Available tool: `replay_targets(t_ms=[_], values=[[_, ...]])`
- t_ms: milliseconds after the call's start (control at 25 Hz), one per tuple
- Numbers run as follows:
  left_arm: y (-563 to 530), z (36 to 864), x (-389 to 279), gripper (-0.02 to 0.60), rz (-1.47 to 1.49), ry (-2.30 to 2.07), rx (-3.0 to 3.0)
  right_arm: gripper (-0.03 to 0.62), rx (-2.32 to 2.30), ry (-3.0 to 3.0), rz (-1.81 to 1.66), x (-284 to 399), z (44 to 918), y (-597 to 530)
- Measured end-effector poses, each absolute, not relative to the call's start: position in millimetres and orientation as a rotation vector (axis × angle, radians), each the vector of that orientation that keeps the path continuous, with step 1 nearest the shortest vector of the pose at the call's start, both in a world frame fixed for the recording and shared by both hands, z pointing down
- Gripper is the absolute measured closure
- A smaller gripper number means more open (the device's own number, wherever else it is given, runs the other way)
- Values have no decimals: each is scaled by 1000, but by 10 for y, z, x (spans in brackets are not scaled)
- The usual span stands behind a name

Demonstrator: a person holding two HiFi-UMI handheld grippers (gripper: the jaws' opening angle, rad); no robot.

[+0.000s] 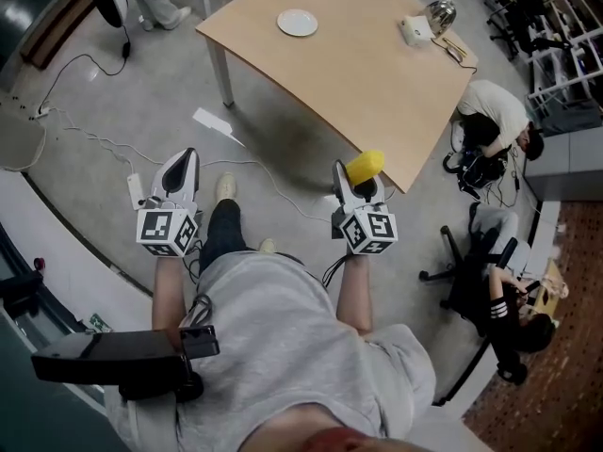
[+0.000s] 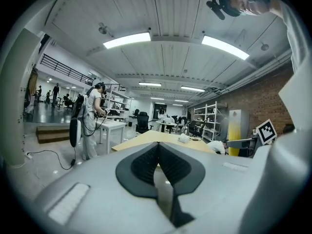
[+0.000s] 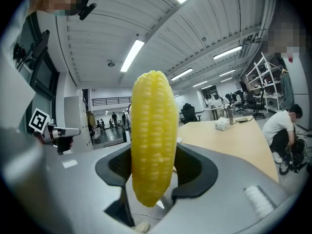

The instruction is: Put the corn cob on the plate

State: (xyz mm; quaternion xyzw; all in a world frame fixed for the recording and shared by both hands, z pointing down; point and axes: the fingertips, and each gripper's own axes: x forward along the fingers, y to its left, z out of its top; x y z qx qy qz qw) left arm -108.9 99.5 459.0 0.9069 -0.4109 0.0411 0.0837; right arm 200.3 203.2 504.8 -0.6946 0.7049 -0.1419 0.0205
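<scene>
The left tool is pressed together, with nothing in it. One plate is seen on the desk, well apart. One corn cob is clamped upright in the right tool. The cob is judged stiff, fairly light and bumpy, and best taken at the middle.

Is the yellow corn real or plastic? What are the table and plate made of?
The corn cob looks like plastic: very even, smooth, one flat yellow, though real corn can't be ruled out. The table seems matte tan wood or wood-look laminate. The plate is plain white, ceramic or plastic; too small to tell.
</scene>
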Motion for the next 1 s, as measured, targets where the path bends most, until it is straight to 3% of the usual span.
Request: replay_targets(t_ms=[1000], values=[[-1006, 4472, -1197, 563, 160, -971, 2787, 359, -2298, 2032, -492, 1583, 4978, 466]])
